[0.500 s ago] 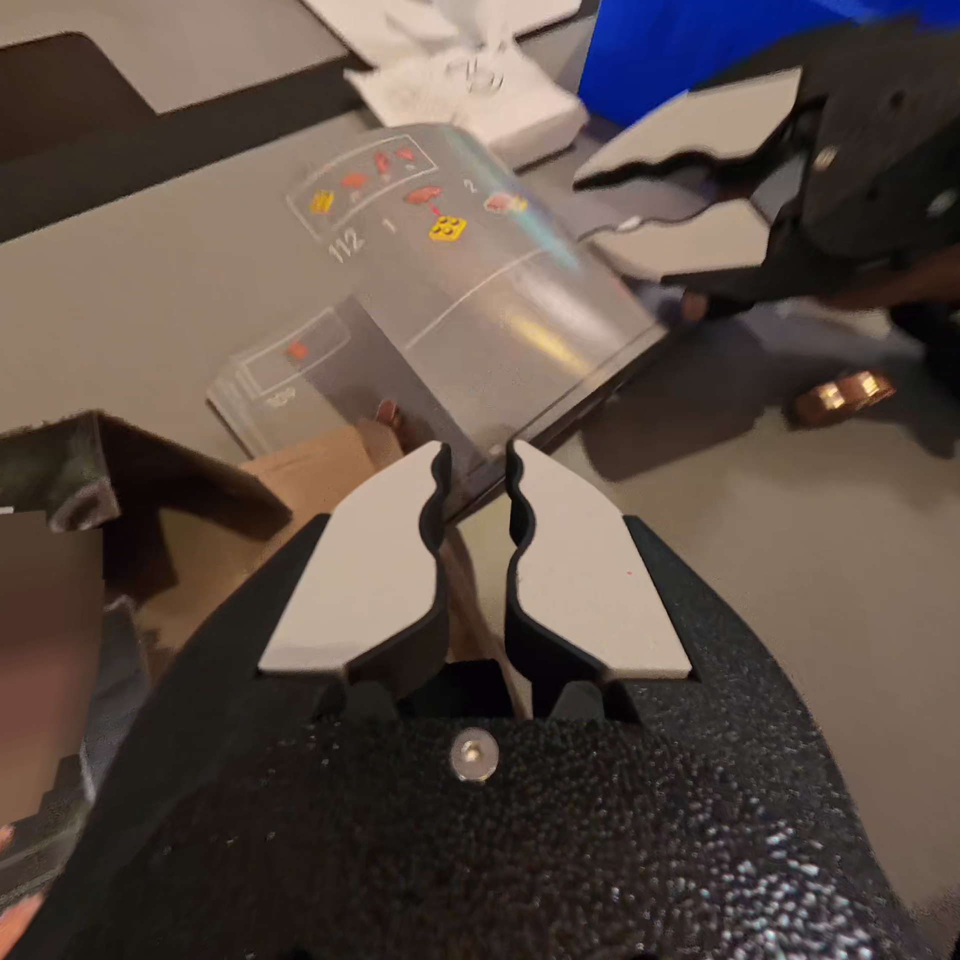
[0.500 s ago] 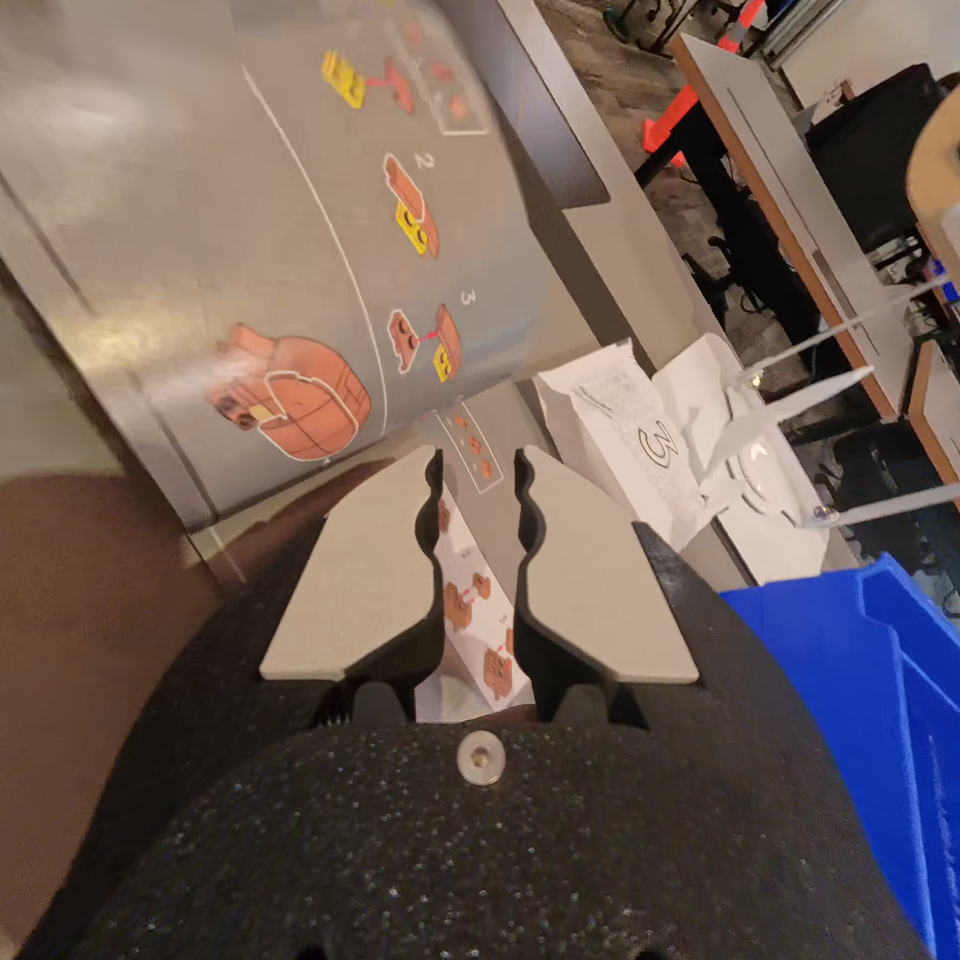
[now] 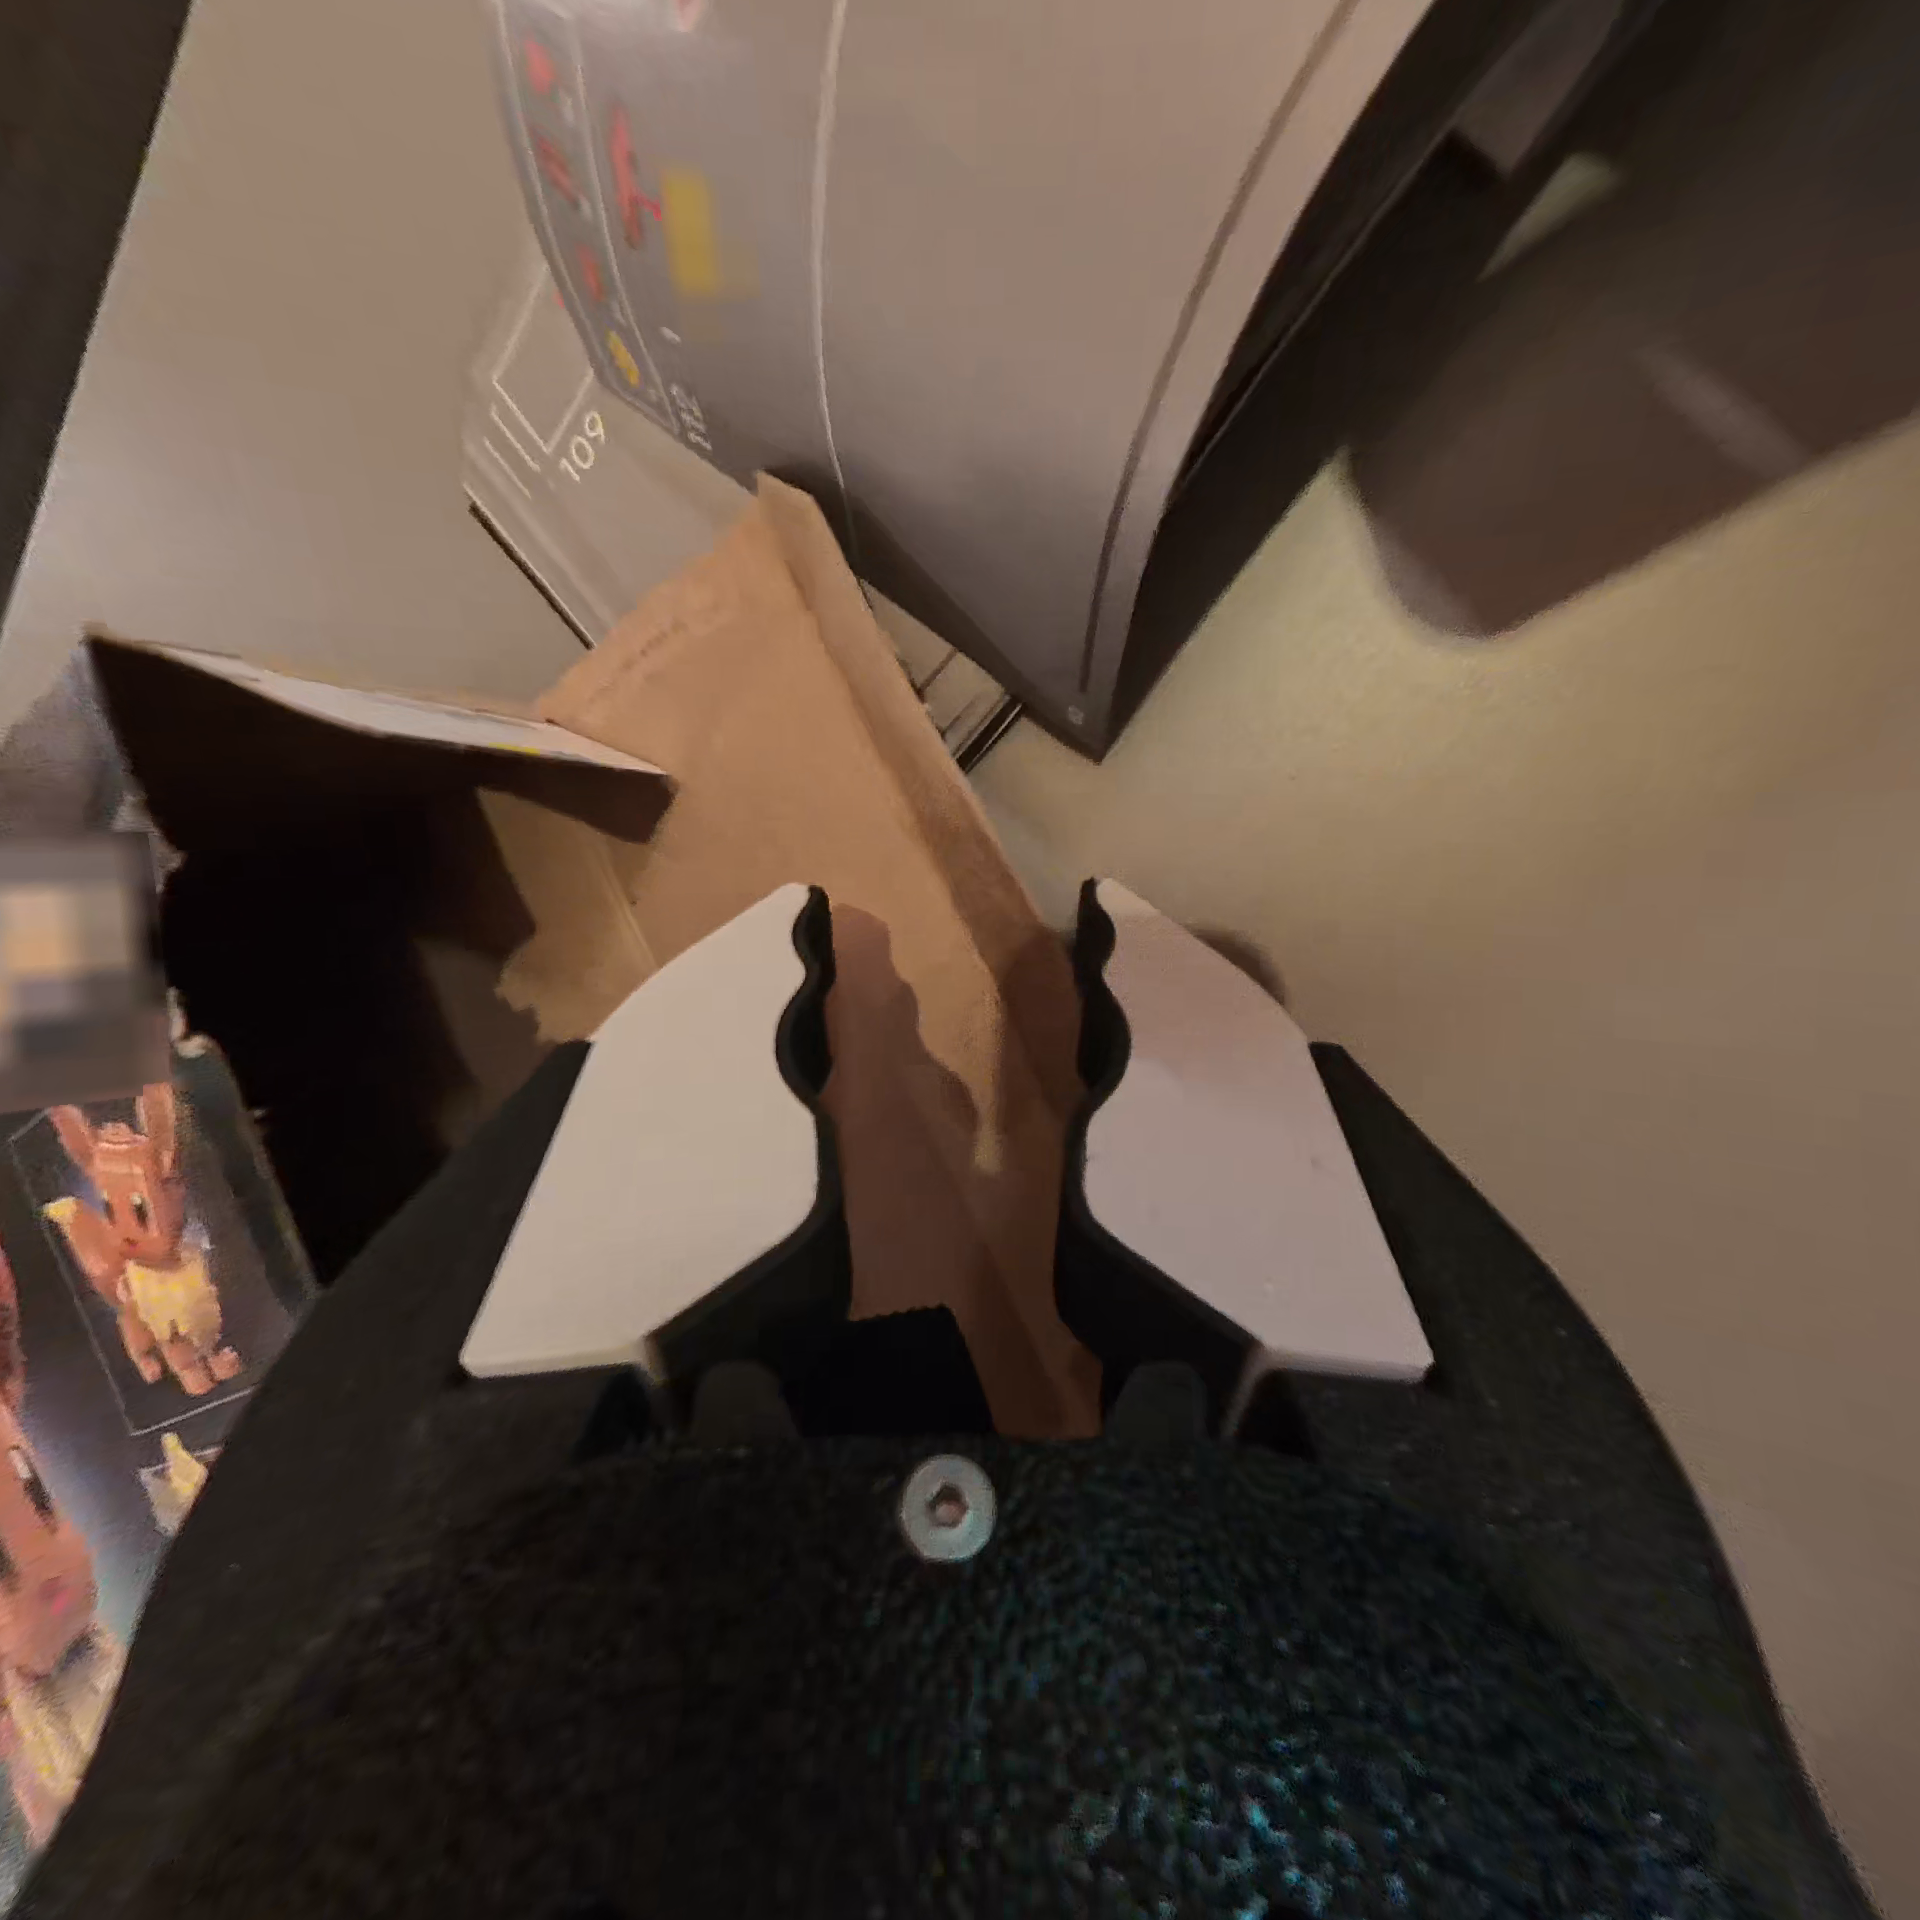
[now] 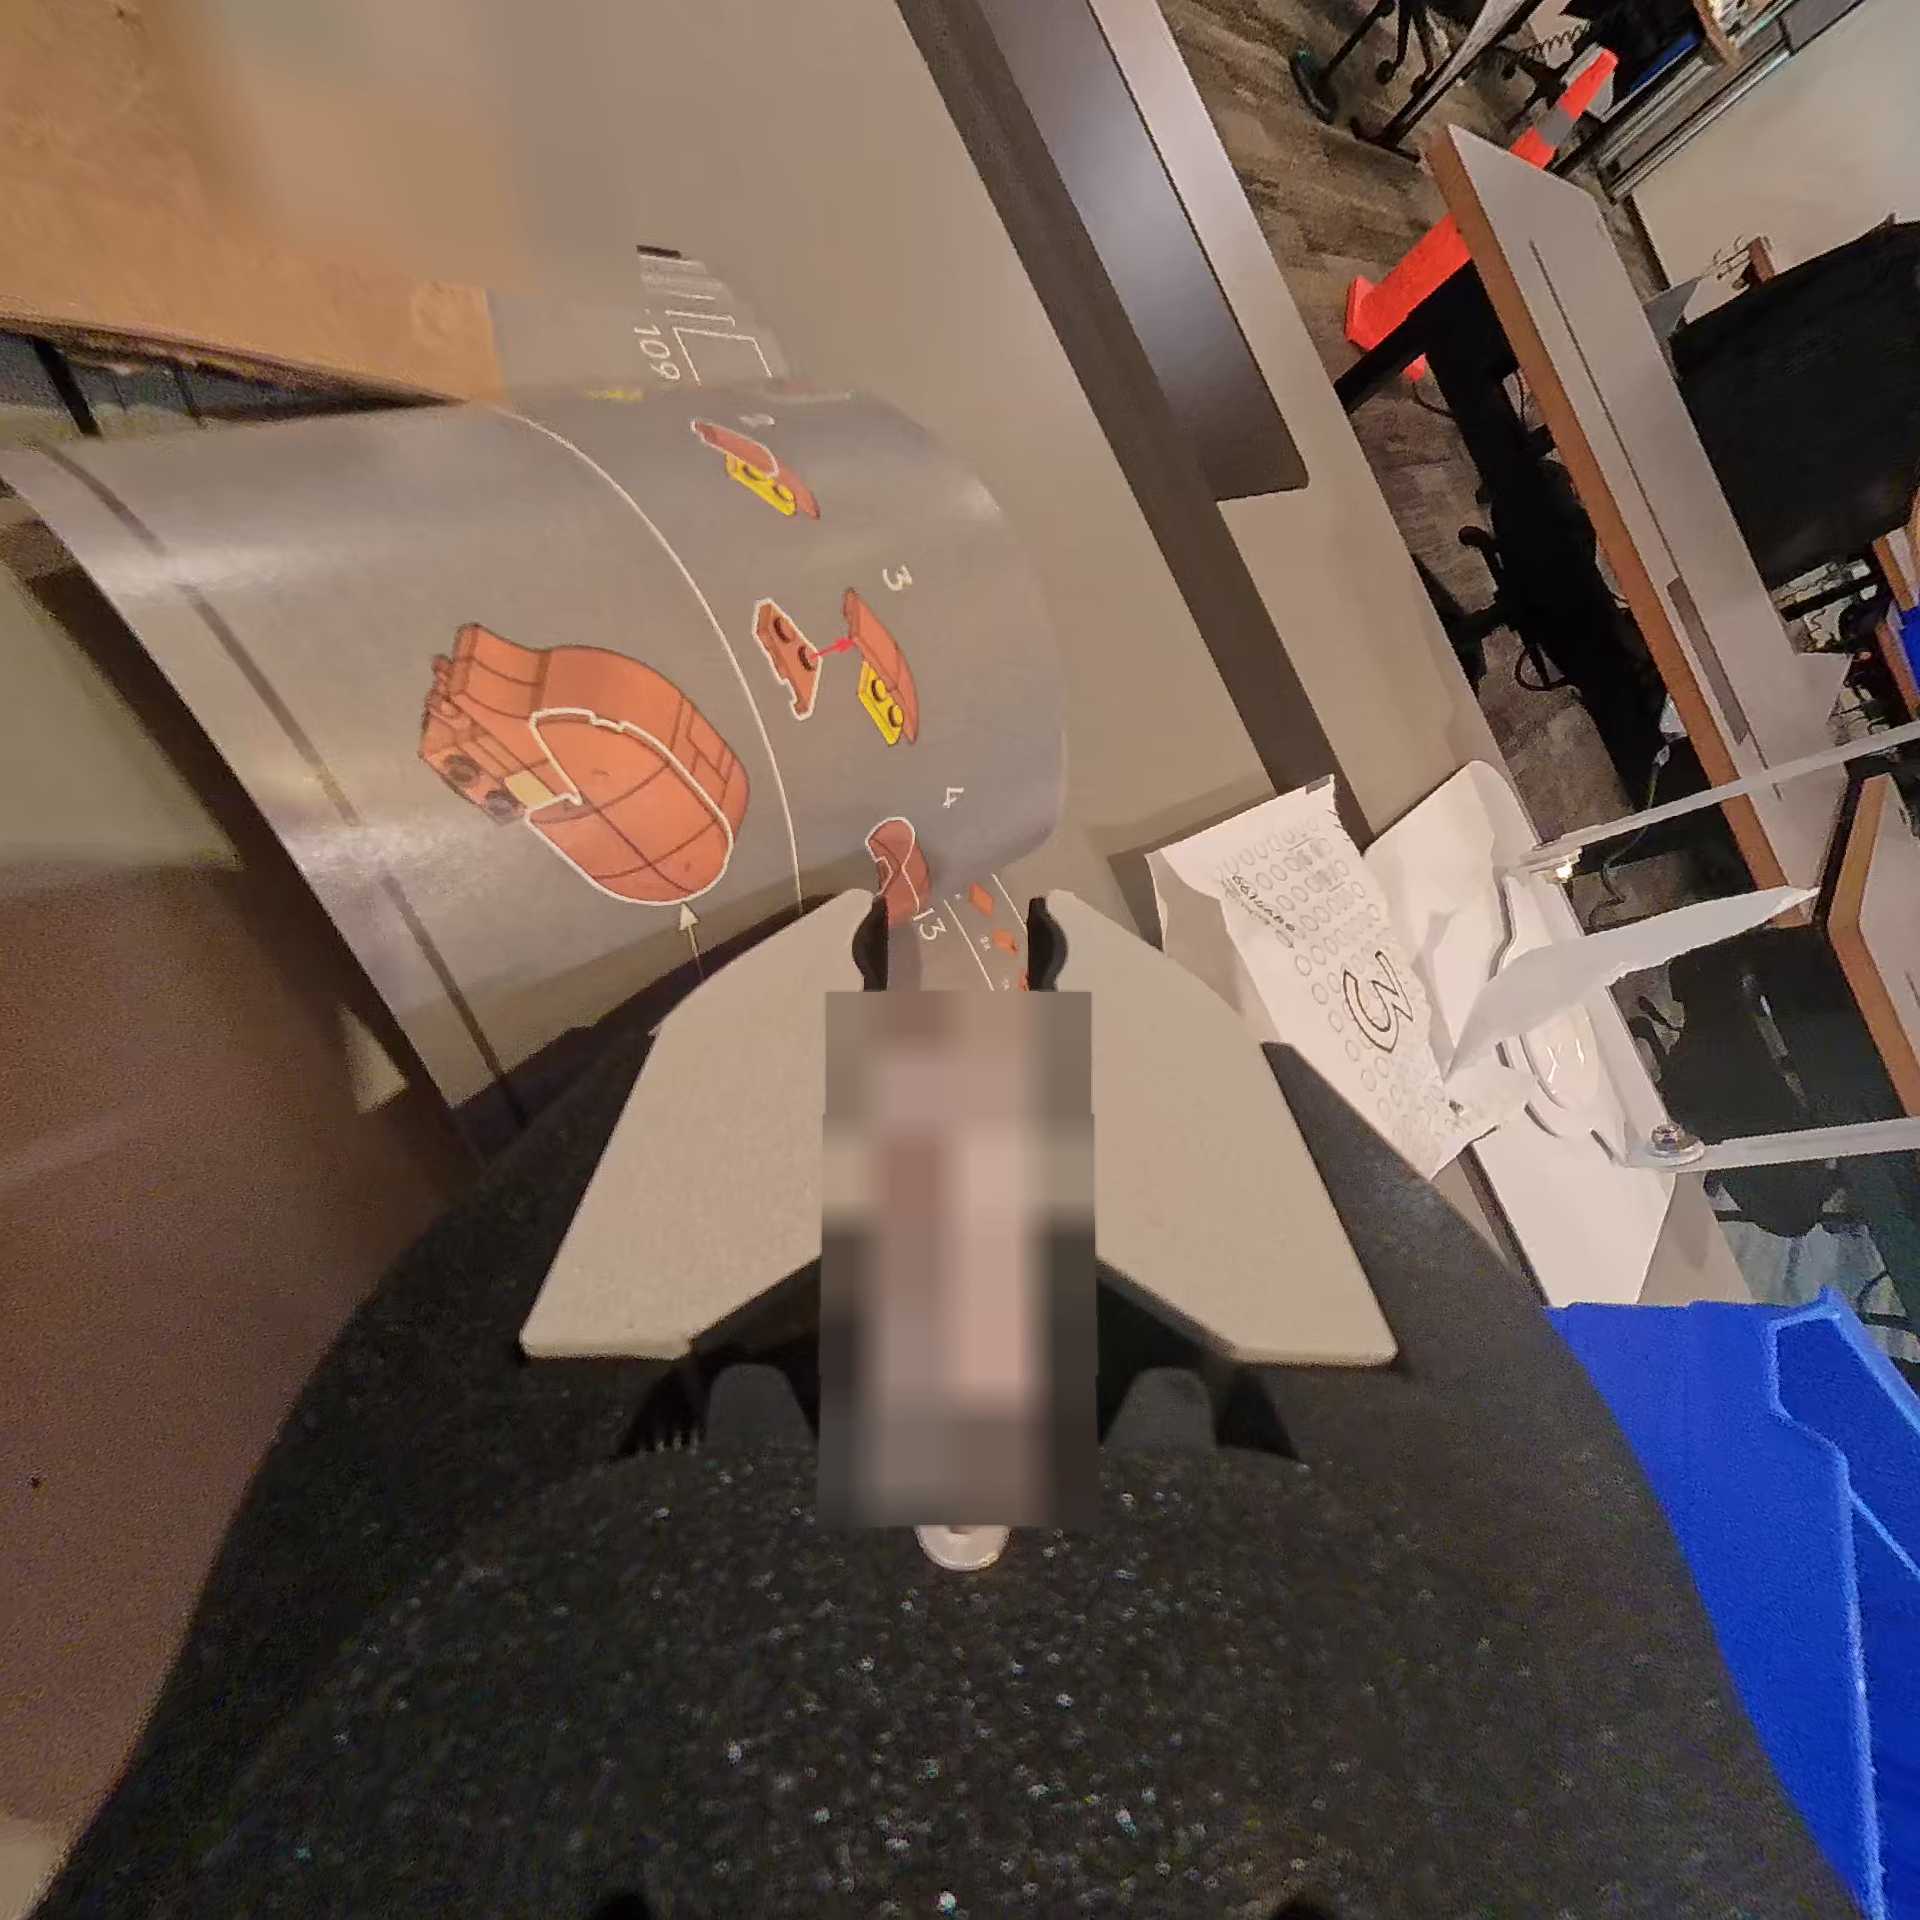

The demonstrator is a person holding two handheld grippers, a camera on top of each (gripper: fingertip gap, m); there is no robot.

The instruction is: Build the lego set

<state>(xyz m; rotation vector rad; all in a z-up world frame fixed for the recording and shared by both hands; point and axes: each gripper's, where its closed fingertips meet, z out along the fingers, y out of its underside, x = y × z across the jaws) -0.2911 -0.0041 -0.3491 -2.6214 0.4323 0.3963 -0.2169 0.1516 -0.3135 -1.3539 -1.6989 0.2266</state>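
Note:
In the left wrist view my left gripper (image 3: 951,914) is open, with its fingers on either side of a brown paper bag (image 3: 790,727) lying on the table (image 3: 1507,935). I see no pad pressing on the bag. Beyond it lies an open grey instruction booklet (image 3: 935,260) with one page curled up. In the right wrist view my right gripper (image 4: 956,920) is open at the edge of that curled page (image 4: 582,623), which arches up over its left finger. A lower page shows through the gap at the tips, and a blurred patch hides the rest of the gap.
A dark cardboard box (image 3: 135,1226) with an open flap (image 3: 364,727) stands left of the left gripper. A white paper bag (image 4: 1320,935) and a white plastic piece (image 4: 1610,956) lie to the right, next to a blue bin (image 4: 1787,1558). More tables stand beyond. My hands' fingertips stand some 20 cm from each other.
My left gripper has opened wider, turned, and moved in over the brown paper bag. The right gripper has left its view. My right gripper keeps the same gap, and the page curls lower over it.

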